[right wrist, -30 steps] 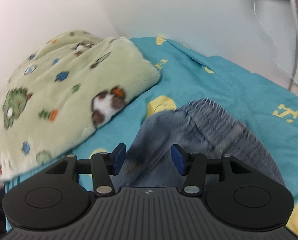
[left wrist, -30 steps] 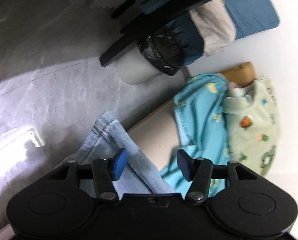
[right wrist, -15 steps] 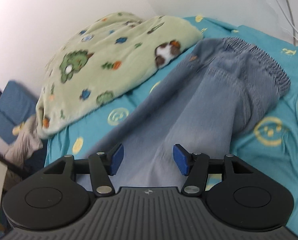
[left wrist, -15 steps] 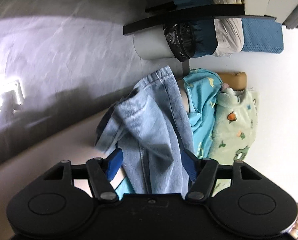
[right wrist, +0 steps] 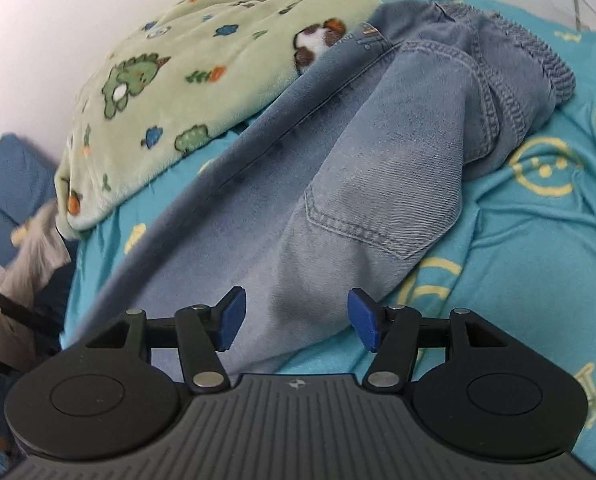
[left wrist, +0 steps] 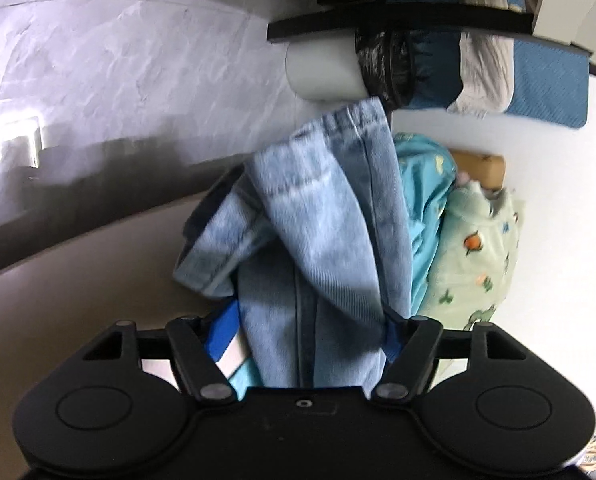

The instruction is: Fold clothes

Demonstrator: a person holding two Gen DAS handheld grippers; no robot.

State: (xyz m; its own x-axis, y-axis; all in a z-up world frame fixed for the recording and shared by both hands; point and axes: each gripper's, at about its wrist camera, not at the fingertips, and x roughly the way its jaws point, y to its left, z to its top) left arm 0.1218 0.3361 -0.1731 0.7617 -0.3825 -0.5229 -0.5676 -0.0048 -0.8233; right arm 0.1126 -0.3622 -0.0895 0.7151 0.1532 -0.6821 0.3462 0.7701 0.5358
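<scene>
Covering most of the right wrist view, a turquoise bedsheet (right wrist: 537, 240) with yellow smiley faces is seen, and on it the pair of light blue jeans (right wrist: 357, 184) is laid out. In that view the long axis of the jeans runs diagonally, from the elastic waistband at the upper right of the frame down to the lower left, where the legs pass under the gripper. A pale green fleece blanket (right wrist: 178, 80) with animal prints is heaped at the upper left, and its edge is touched by the hip part of the jeans.

In the left wrist view the leg ends of the jeans (left wrist: 321, 240) are shown in the centre of the frame, hanging past the bed edge, with grey floor (left wrist: 118, 60) in the upper left and a lined waste bin (left wrist: 337, 68) at the top centre.

The right gripper (right wrist: 296, 320) is held released, with its blue pads apart on either side of the denim and not pressing it. The left gripper (left wrist: 303, 340) is opening at this moment; the legs lie between its jaws, but the far pad is hidden behind cloth, so a remaining hold cannot be ruled out.

It is judged that the left hand is nearer to the hems and the right hand nearer to the seat, so a fold along the long axis would be led from the left
</scene>
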